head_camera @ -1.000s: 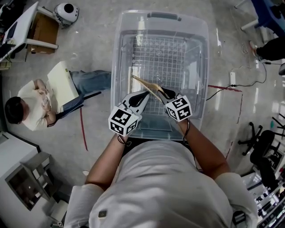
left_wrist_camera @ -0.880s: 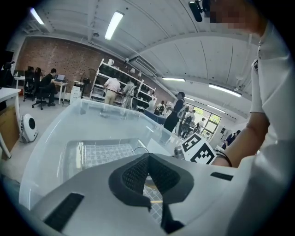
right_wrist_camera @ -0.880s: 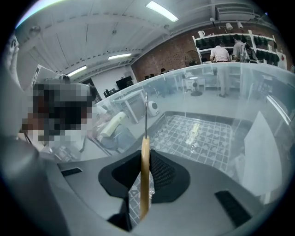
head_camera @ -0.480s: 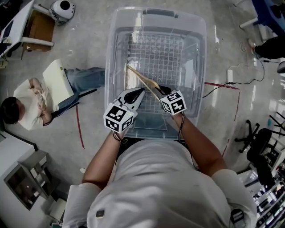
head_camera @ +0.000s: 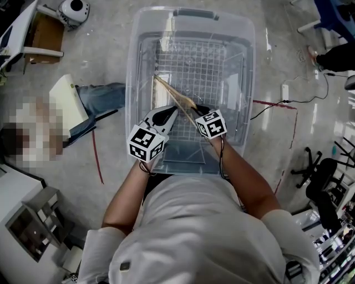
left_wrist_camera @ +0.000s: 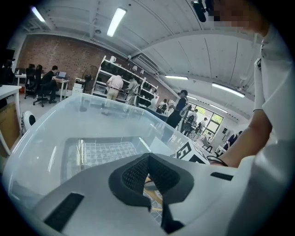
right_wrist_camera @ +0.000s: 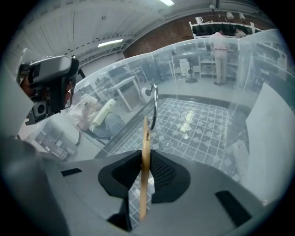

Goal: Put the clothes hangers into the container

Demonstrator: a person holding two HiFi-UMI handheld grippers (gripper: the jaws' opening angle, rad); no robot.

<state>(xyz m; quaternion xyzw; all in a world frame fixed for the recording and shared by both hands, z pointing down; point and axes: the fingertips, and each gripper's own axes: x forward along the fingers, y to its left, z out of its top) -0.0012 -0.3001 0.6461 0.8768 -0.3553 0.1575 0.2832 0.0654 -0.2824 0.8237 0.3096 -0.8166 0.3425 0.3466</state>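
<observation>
A clear plastic container [head_camera: 191, 16] with a grid-patterned floor stands in front of me. My right gripper [head_camera: 197, 109] is inside its near part, shut on a wooden clothes hanger [head_camera: 173, 97]. The hanger slants away to the upper left, above the container floor. In the right gripper view the hanger [right_wrist_camera: 144, 133] stands on edge between the pads, its metal hook [right_wrist_camera: 154, 103] pointing ahead. My left gripper [head_camera: 173, 111] hovers just left of the hanger, its jaws closed together with nothing between them [left_wrist_camera: 148, 159].
A person [head_camera: 39, 130] sits on the floor at the left beside a white board [head_camera: 61, 102]. Red tape [head_camera: 97, 158] marks the floor. A cable and power strip [head_camera: 285, 91] lie at the right, with office chairs [head_camera: 327, 183] beyond. A cabinet [head_camera: 33, 227] stands at lower left.
The right gripper has sunk deeper into the container with the hanger still in it. The left gripper has dropped slightly beside it.
</observation>
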